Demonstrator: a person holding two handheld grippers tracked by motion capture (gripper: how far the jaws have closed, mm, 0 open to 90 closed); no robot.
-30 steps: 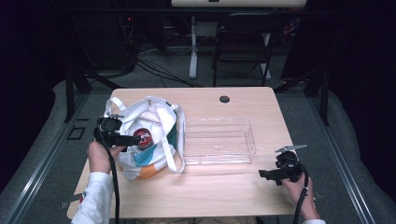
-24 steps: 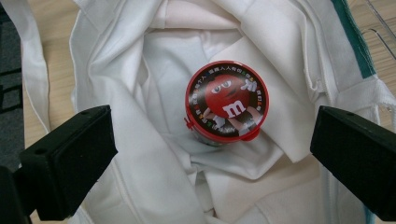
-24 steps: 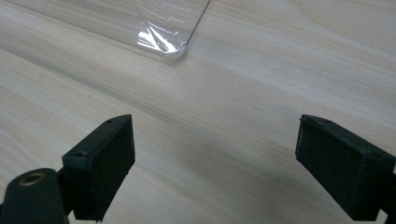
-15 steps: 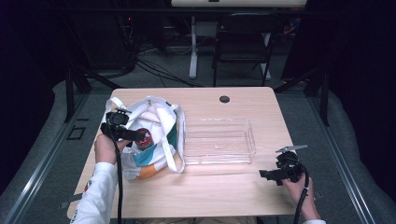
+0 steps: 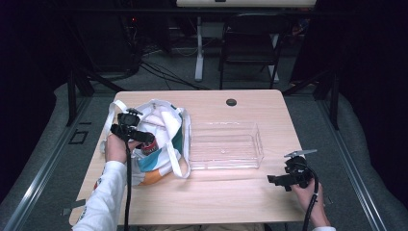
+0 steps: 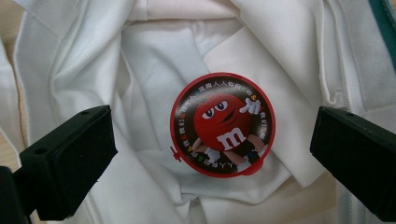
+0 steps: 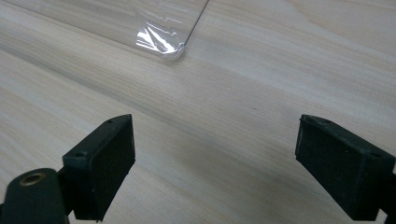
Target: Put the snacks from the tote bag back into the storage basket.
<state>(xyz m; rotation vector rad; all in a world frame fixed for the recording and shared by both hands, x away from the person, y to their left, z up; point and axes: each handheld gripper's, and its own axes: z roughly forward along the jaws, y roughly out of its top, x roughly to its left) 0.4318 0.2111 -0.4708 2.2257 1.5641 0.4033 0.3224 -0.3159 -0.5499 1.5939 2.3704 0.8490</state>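
table (image 5: 250, 192): pale wood-look top, fine straight grain, smooth with a soft matt sheen
tote bag (image 5: 166, 139): white cloth, soft and creased, matt; teal and orange patches on the outside
bag lining (image 6: 154, 56): white woven fabric, folded and slightly lustrous
candy tub lid (image 6: 222, 124): red plastic rim, glossy printed label on top
tray (image 5: 226, 144): clear hard plastic, glossy, with bright glints at the corner
left gripper (image 6: 212, 140): black matt jaws, faintly grainy
right gripper (image 7: 215, 158): black matt jaws, dull plastic-like
sleeve (image 5: 103, 202): white cloth, matt
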